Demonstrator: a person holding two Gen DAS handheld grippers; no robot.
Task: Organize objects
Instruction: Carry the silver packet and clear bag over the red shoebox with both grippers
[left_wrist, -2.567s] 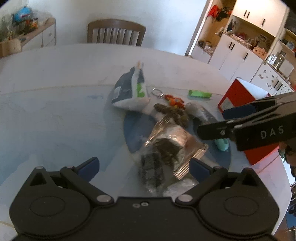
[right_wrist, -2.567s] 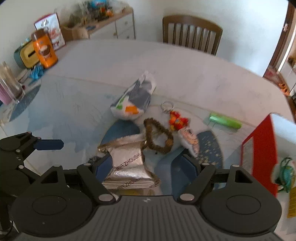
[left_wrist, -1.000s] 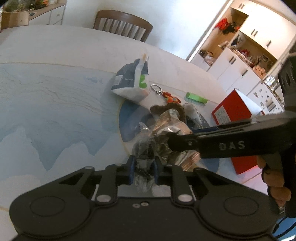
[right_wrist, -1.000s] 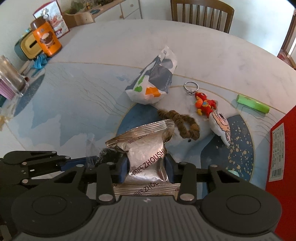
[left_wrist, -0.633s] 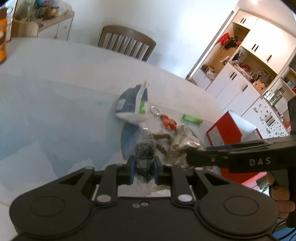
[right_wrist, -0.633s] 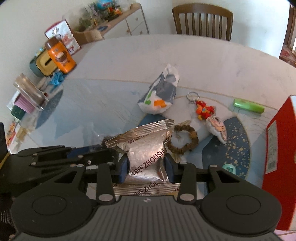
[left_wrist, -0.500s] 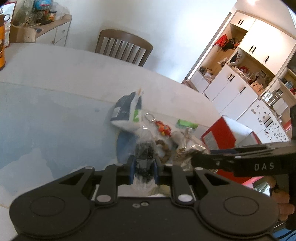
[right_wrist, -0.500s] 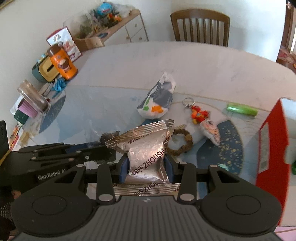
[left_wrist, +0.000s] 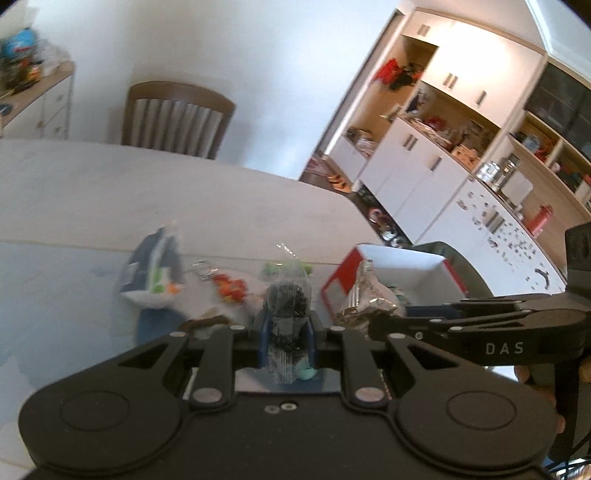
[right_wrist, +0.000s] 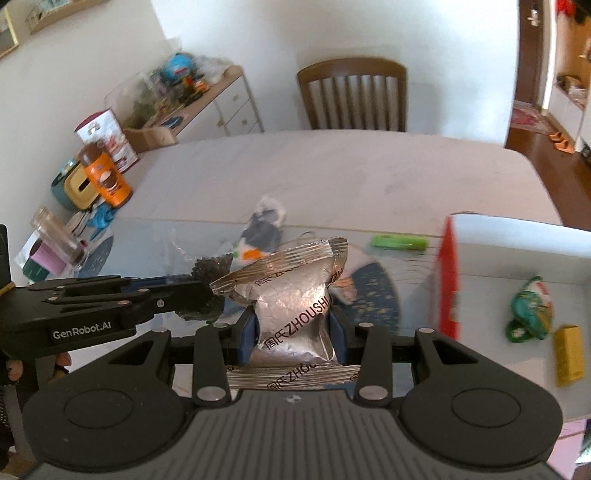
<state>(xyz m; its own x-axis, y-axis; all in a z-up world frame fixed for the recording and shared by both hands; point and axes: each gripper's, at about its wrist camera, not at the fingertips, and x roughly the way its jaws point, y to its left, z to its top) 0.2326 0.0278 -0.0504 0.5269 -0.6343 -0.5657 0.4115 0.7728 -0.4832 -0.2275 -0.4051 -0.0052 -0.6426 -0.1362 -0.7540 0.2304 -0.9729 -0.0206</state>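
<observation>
My left gripper (left_wrist: 287, 332) is shut on a clear plastic bag of dark pieces (left_wrist: 287, 295), held up above the table. My right gripper (right_wrist: 291, 325) is shut on a silver foil packet (right_wrist: 295, 288) printed ZHOUSHI, also lifted. In the left wrist view the right gripper (left_wrist: 384, 321) and its foil packet (left_wrist: 364, 299) hang just left of the red box (left_wrist: 338, 280) with a white inside. In the right wrist view the left gripper (right_wrist: 207, 291) with the dark bag (right_wrist: 210, 267) sits to the left, and the red box (right_wrist: 448, 280) stands at the right.
On the table lie a blue and white pouch (left_wrist: 155, 273), an orange keychain toy (left_wrist: 229, 286), a green tube (right_wrist: 399, 242) and a brown hair tie (left_wrist: 201, 321). The box holds a green packet (right_wrist: 530, 314) and a yellow item (right_wrist: 569, 352). An orange jar (right_wrist: 105, 175) and a chair (right_wrist: 352, 98) stand farther off.
Both grippers have shut on their packets, lifted them off the table and carried them right, toward the red box, whose open inside now shows.
</observation>
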